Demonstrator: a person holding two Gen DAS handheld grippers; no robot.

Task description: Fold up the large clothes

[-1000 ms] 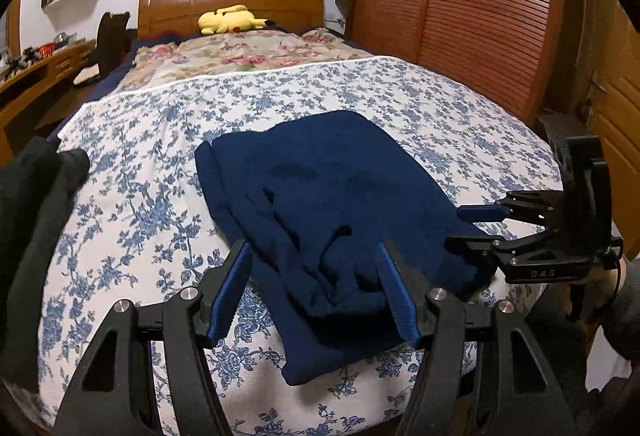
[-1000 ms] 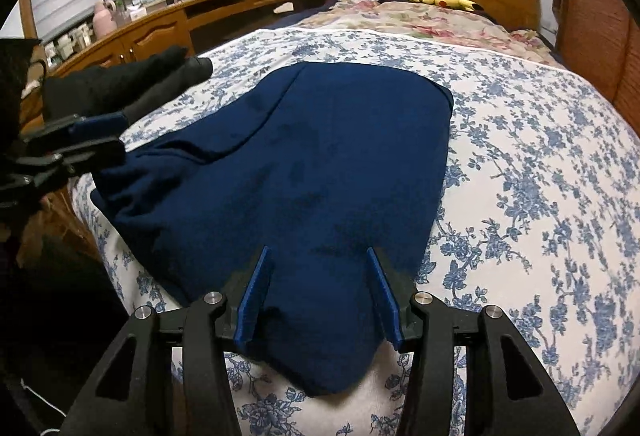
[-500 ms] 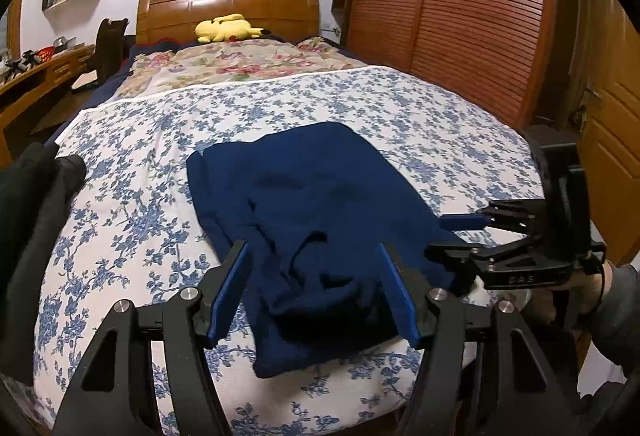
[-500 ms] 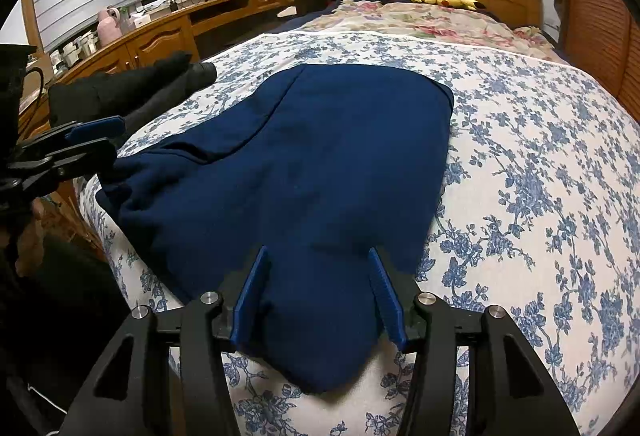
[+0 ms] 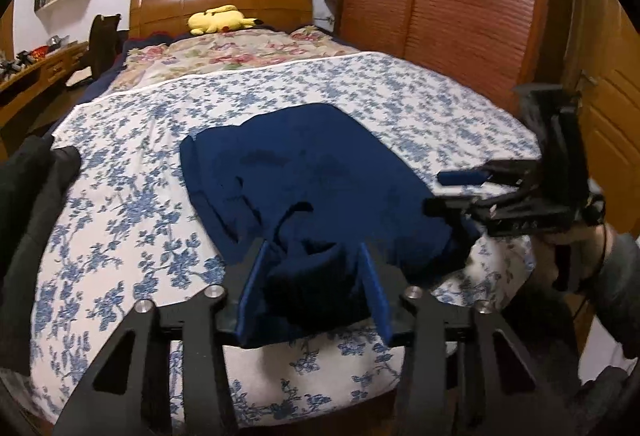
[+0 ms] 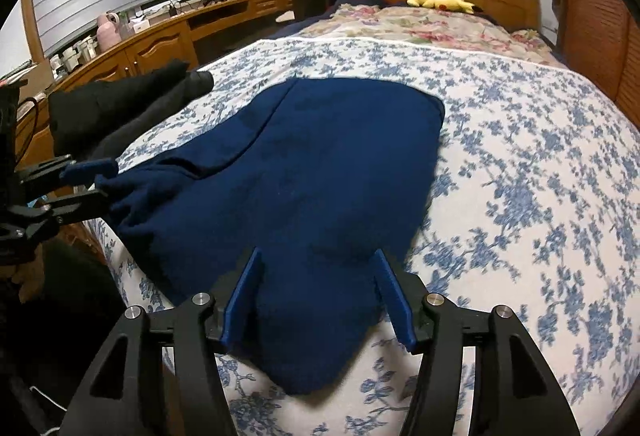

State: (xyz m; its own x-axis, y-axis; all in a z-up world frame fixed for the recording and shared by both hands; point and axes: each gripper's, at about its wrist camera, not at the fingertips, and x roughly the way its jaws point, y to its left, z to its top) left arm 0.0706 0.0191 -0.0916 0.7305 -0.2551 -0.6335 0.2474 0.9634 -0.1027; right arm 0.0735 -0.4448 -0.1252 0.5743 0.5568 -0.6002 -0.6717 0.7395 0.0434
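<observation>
Since a second ago the left tool [image 5: 312, 288] has been closing on the navy garment's [image 6: 320, 176] bunched near corner on the bed [image 6: 540, 196], while the right tool [image 6: 318, 296], opening, straddles the other corner unclamped.

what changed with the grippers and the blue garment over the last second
The left gripper has just been closing on a bunched fold of the navy garment. The right gripper has just been opening, the garment's corner lying between its jaws. The garment slid slightly nearer. The black clothes stayed put.
</observation>
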